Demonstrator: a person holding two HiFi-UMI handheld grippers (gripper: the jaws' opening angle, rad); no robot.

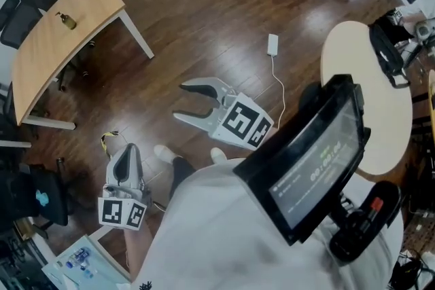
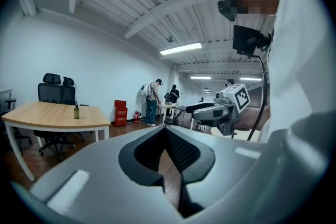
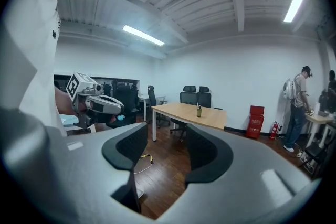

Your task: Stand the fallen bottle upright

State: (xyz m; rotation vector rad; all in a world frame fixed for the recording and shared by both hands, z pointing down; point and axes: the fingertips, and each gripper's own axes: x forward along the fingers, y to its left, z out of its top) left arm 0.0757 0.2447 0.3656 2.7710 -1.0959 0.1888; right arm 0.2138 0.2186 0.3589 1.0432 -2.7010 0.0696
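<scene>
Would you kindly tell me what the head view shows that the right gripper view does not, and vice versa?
Only the head view shows the white charger on the floor, the round table and the chest-mounted screen. Only the right gripper view shows the ceiling with its strip lights. Both show the wooden table with the bottle standing upright on it, the left gripper, and the right gripper, open and empty.

Grey right claw (image 1: 179,101), white shirt (image 1: 217,234)
</scene>
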